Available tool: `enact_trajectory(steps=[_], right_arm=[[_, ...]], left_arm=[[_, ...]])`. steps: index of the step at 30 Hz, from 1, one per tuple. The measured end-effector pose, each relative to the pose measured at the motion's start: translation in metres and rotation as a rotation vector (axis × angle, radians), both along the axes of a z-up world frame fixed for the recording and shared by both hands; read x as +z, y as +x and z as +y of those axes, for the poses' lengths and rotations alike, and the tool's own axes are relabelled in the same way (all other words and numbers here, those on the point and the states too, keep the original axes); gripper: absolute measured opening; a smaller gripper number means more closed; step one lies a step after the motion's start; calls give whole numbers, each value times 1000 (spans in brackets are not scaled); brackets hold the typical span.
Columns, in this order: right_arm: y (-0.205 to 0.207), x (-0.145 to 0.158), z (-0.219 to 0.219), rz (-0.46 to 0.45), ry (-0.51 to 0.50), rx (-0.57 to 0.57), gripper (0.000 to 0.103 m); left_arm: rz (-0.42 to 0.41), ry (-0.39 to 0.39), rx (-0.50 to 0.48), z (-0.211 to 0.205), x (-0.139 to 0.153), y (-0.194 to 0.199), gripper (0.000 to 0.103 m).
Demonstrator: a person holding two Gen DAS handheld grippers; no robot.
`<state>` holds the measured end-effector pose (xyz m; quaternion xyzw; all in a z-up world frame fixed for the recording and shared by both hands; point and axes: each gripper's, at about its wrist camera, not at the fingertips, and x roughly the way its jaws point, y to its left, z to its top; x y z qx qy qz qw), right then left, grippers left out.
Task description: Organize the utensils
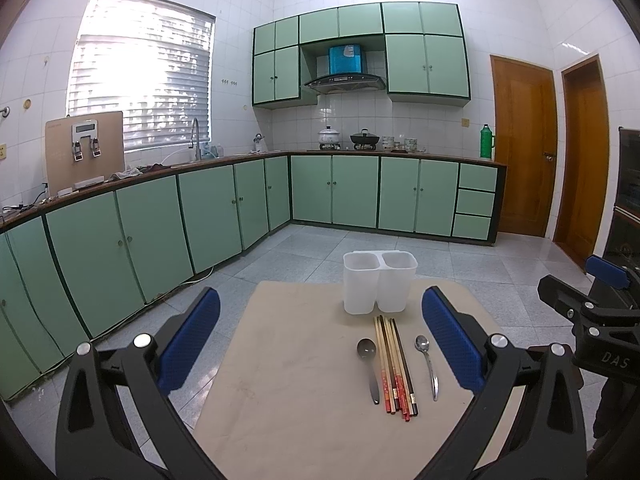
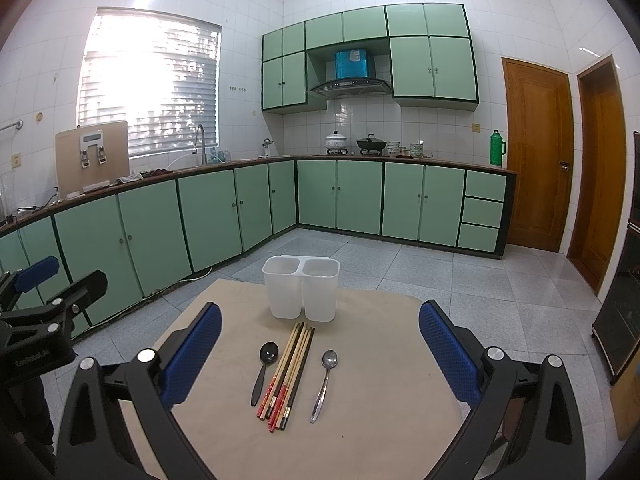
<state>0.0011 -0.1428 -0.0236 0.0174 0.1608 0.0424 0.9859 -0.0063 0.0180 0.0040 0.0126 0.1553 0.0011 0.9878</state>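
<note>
A white two-compartment utensil holder point(image 1: 378, 282) point(image 2: 301, 288) stands upright and empty at the far side of a beige table point(image 1: 288, 380) point(image 2: 380, 400). In front of it lie several chopsticks point(image 1: 394, 364) point(image 2: 289, 374) in a bundle, with a dark spoon point(image 1: 369, 364) point(image 2: 264, 368) to their left and a silver spoon point(image 1: 428, 364) point(image 2: 325, 380) to their right. My left gripper point(image 1: 320, 344) hovers open above the table's near left part. My right gripper point(image 2: 320, 352) is open too, above the near edge, with the utensils seen between its blue pads point(image 2: 448, 354). Nothing is held.
The right gripper's body point(image 1: 592, 312) shows at the right of the left wrist view, the left gripper's body point(image 2: 36, 320) at the left of the right wrist view. Green kitchen cabinets point(image 1: 200, 216) line the walls beyond a tiled floor point(image 1: 460, 264). Wooden doors point(image 2: 536, 152) stand at right.
</note>
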Motion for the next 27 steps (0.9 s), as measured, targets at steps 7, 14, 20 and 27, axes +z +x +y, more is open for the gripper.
enact_trajectory(steps=[7,14,20,27], right_arm=[[0,0,0,-1,-1,0,97],[0,-1,1,1,-1,1,97],[0,0,1,1,-1,1,97],[1,0,1,1,-2,1,97]], left_arm=[[1,0,5,7,-9,4,98],[1,0,5,8,-9,4,98],[1,0,4,7,-10,4,98],[1,0,9,13,-12,5,98]])
